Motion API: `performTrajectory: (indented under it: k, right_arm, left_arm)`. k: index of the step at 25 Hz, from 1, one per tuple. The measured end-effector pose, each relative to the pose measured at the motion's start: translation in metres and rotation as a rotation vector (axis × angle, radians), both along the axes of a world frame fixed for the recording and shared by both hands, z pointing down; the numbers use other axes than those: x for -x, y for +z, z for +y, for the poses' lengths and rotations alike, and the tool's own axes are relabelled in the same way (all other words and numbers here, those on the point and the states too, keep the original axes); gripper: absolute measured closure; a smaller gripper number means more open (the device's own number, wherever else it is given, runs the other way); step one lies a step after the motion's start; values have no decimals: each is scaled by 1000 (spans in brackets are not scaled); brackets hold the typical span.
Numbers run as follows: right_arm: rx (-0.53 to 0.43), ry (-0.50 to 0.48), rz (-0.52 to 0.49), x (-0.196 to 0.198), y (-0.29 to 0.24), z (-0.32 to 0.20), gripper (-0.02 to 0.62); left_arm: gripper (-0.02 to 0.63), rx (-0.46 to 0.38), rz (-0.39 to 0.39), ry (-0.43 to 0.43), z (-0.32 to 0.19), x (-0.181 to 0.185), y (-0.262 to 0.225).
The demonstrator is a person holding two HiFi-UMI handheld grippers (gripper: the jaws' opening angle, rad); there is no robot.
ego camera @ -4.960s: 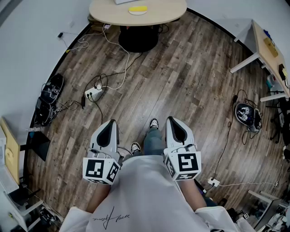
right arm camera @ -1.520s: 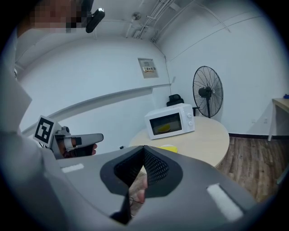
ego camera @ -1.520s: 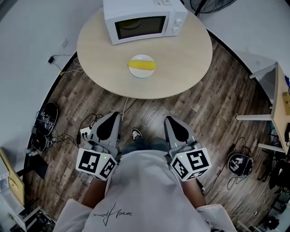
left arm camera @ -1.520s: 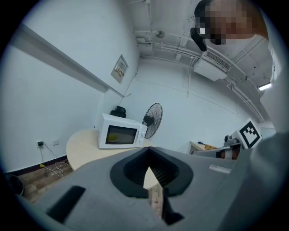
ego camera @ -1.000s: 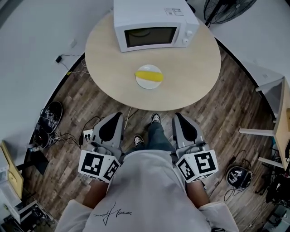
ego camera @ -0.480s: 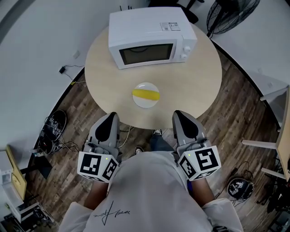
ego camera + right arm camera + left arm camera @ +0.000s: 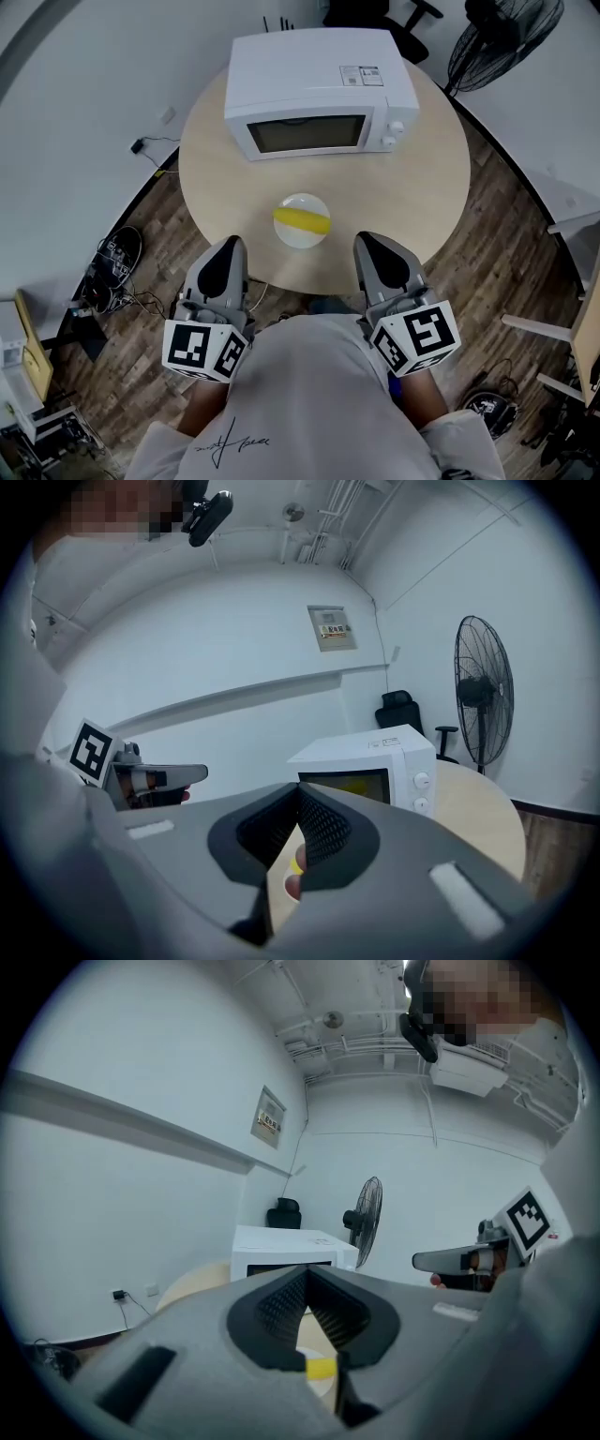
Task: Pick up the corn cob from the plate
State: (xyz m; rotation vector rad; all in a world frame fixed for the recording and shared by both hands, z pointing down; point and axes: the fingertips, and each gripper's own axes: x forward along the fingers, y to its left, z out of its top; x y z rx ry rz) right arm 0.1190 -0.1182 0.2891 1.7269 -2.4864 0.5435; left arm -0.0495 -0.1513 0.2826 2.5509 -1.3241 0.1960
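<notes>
A yellow corn cob [image 7: 301, 219] lies across a small white plate [image 7: 302, 200] near the front of a round wooden table [image 7: 427, 187]. My left gripper [image 7: 229, 244] hovers at the table's near edge, left of the plate, its jaws together and empty. At the same edge, right of the plate, my right gripper [image 7: 365, 240] is also shut and holds nothing. In the left gripper view the corn cob [image 7: 321, 1367] peeks out below the closed jaws. The right gripper view shows only a sliver of the cob [image 7: 296, 862].
A white microwave [image 7: 319, 94] with its door closed stands on the table behind the plate. A standing fan [image 7: 506, 37] and an office chair [image 7: 375, 14] are beyond the table. Shoes and cables [image 7: 112, 272] lie on the wooden floor at the left.
The person has walked up to the table. The table, microwave and plate have come nearer, and both grippers now reach the table's near edge, still shut.
</notes>
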Motion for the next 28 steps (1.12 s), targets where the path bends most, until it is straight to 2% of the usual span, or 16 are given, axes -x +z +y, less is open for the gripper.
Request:
performTrajectory:
  k: [7,13,19,28]
  right_arm:
    - [11,-94,-1,-5,13,-26,581]
    - [39,-167,10,8,26,-41,581]
    - [73,-196,13,22,40,-54,580]
    - [124,-232,71,31,71,-74,580]
  left_arm:
    - [612,8,-14,-54,-11,-13,9]
    - [612,1,-7,-98,-10,-6,8]
    - [612,13,-6,-92,-13,-1,8]
    - [611,29,-5,-60,-15,-3,15]
